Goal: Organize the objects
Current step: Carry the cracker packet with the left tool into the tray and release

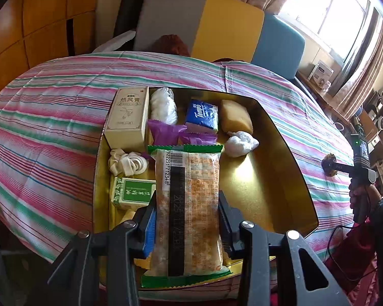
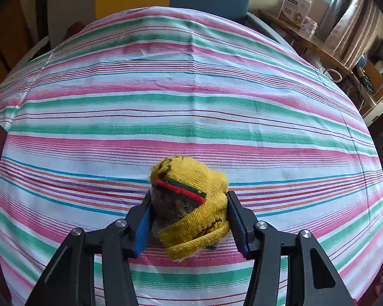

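Crinkly snack packet (image 1: 189, 204) in left gripper (image 1: 187, 219); right gripper (image 2: 189, 216) seemingly squeezes knitted sock (image 2: 191, 204).

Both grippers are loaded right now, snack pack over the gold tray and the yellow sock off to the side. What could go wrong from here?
1. The snack pack in the left gripper hangs over the crowded side of the gold tray; dropped there, it may land on the green box.
2. The right gripper pinches a soft rolled yellow sock, which could slip.
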Motion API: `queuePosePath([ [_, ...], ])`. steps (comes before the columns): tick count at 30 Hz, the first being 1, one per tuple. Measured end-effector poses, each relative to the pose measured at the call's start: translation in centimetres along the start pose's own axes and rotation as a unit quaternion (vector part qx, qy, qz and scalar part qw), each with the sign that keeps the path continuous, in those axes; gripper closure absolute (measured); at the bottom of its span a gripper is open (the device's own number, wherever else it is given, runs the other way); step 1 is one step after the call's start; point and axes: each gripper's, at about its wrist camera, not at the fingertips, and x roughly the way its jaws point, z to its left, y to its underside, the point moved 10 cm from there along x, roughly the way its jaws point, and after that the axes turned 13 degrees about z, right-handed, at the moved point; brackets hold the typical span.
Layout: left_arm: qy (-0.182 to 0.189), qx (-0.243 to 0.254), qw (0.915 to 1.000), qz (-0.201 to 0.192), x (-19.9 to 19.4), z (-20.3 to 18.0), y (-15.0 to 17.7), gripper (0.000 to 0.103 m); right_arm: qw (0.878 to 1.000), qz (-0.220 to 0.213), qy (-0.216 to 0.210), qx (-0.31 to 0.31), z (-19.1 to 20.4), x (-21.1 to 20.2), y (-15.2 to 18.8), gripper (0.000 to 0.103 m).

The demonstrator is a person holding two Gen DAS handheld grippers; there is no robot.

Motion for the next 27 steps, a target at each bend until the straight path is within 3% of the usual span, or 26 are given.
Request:
queuePosePath([
  [8, 0.020, 0.038, 0.9988, 0.026, 1.4, -3.2, 0.8, 0.063, 1.000, 0.000, 0.008, -0.010, 0.2, 0.0, 0.0, 0.047],
  [13, 0.019, 0.030, 0.9976, 0.060, 3.7, -3.8, 0.9, 0.063, 1.000, 0.002, 0.010, -0.016, 0.5, 0.1, 0.1, 0.044],
  [18, 0.007, 0.014, 0.9972, 0.073, 5.4, -3.3, 0.4, 0.063, 1.000, 0.003, 0.013, -0.018, 0.4, -0.1, 0.1, 0.044],
  [22, -0.025, 0.001, 0.9957, 0.089, 7.3, -2.0, 0.5, 0.063, 1.000, 0.004, 0.013, -0.018, 0.3, -0.2, 0.2, 0.044],
  [27, -0.041, 0.011, 0.9962, 0.076, 7.8, -1.8, 0.6, 0.062, 1.000, 0.004, 0.014, -0.018, 0.4, -0.2, 0.1, 0.044],
])
